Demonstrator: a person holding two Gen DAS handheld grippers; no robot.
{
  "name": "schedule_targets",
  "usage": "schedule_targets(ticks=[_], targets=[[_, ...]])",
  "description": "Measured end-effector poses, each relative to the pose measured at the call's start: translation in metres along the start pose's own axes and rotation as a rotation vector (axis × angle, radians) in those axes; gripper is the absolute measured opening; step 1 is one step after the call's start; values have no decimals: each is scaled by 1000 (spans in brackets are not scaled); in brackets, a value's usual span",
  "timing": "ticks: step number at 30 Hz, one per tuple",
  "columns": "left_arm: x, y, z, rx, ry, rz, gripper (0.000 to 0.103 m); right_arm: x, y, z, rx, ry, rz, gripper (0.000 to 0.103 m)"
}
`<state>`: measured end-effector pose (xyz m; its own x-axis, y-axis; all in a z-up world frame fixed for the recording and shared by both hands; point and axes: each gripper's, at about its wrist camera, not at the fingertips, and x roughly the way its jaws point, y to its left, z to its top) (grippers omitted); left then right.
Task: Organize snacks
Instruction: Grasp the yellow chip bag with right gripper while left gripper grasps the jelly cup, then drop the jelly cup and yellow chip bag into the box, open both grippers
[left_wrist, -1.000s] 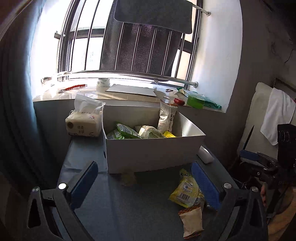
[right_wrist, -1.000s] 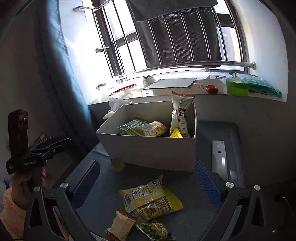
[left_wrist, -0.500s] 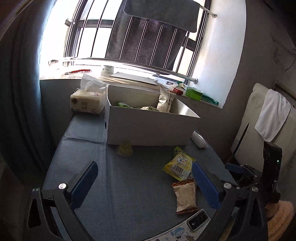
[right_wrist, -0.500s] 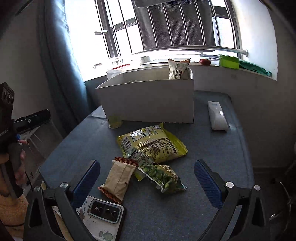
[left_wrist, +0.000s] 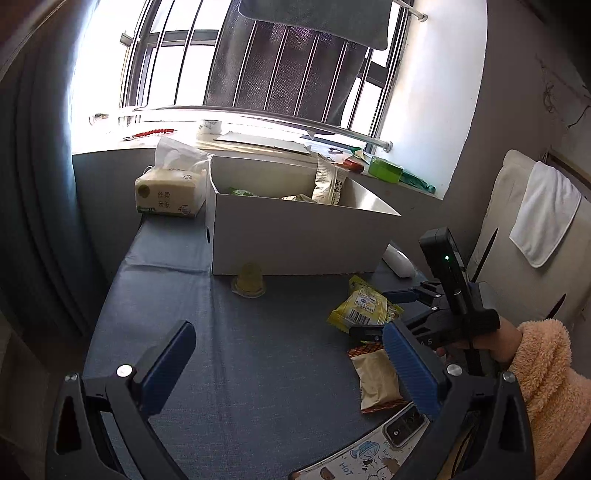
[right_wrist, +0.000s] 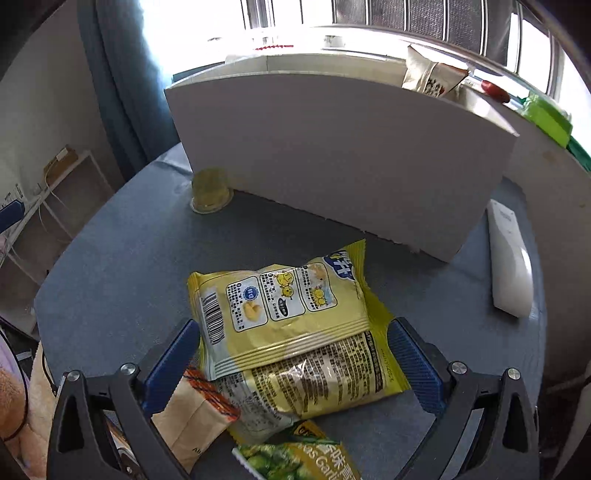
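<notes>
A white cardboard box (left_wrist: 295, 236) stands open on the blue-grey table, and packets already stand inside it, one tall pale packet (left_wrist: 328, 182) upright at the far side. In front of the box lies a yellow snack bag (right_wrist: 280, 306), flat, with barcode up, on top of a second yellow bag (right_wrist: 332, 373). Beside them lie a beige packet with orange edge (right_wrist: 192, 417) and a green pea packet (right_wrist: 299, 458). A small jelly cup (right_wrist: 210, 192) stands upside down, touching the box wall.
</notes>
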<state>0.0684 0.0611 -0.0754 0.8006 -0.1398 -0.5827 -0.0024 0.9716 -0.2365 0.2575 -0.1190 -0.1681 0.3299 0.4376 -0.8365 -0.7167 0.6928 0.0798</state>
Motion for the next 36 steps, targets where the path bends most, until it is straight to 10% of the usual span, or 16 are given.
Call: schedule_targets(ticks=[4, 7, 21, 24, 26, 28, 36], targets=[[14, 2, 0, 4, 33, 14, 103, 0, -7, 2, 28, 6, -48, 68], [30, 5, 2, 9, 62, 29, 103, -12, -16, 0, 78, -34, 5, 60], [168, 19, 45, 29, 217, 210, 102, -126, -27, -42, 262, -370, 133, 59], [191, 27, 47, -3, 242, 232, 91, -141, -28, -60, 286, -393, 142, 59], [205, 29, 43, 1, 288, 231, 51, -143, -28, -70, 310, -397, 151, 59], [203, 25, 41, 30, 269, 243, 42, -143, -28, -76, 327, -397, 150, 59], [154, 27, 40, 4, 175, 158, 41, -140, -33, -80, 351, -396, 150, 59]])
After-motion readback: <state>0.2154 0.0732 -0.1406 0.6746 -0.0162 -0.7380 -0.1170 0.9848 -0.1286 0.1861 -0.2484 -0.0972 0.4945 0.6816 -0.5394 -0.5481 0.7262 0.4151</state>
